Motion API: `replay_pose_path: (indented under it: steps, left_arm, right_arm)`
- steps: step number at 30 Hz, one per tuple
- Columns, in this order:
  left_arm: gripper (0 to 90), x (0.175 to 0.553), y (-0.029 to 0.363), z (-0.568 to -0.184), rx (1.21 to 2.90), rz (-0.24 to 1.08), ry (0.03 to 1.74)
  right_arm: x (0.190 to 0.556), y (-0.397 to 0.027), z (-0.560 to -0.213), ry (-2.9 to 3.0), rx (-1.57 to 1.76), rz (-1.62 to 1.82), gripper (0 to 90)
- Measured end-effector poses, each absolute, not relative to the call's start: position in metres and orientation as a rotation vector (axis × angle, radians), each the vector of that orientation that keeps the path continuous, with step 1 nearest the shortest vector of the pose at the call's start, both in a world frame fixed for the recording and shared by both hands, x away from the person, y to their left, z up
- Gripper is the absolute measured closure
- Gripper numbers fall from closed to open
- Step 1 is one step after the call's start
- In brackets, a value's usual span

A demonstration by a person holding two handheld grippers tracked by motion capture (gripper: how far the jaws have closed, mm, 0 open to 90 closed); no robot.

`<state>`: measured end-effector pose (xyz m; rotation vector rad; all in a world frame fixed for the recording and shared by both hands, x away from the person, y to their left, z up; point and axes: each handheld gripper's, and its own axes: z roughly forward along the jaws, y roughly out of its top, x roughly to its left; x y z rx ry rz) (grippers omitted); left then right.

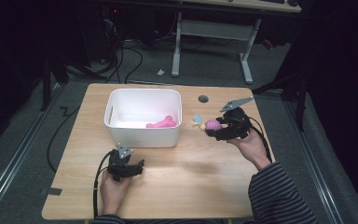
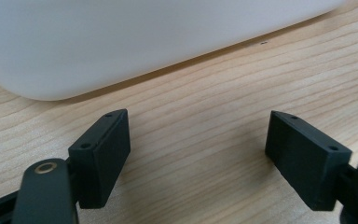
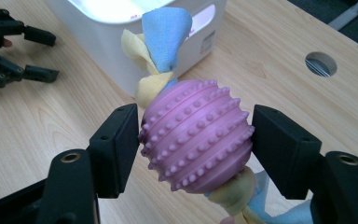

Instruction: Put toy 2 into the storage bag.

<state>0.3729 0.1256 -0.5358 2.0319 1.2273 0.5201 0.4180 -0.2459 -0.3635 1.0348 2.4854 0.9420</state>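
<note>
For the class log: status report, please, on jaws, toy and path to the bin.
Right gripper shut on purple knobbly ball toy, held above the table. Left gripper open, empty. White bin holds a pink toy. Path clear.

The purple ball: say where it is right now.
The purple ball sits clamped in the right gripper, above the table, just right of the white bin.

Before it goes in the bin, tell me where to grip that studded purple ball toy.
Grip the purple ball across its ribbed middle, one jaw on each side, as the right gripper does; the cloth tails at both ends are floppy and offer no firm hold.
</note>
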Motion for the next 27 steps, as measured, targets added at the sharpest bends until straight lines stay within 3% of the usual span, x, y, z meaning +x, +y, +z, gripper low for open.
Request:
replay_pose_path:
  steps: [27]
  left_arm:
    - [22.3,0.373,0.125,-0.536,2.032,0.522,1.228]
  right_arm:
    - [0.449,-0.179,-0.327,2.537,0.840,0.932,33.8]
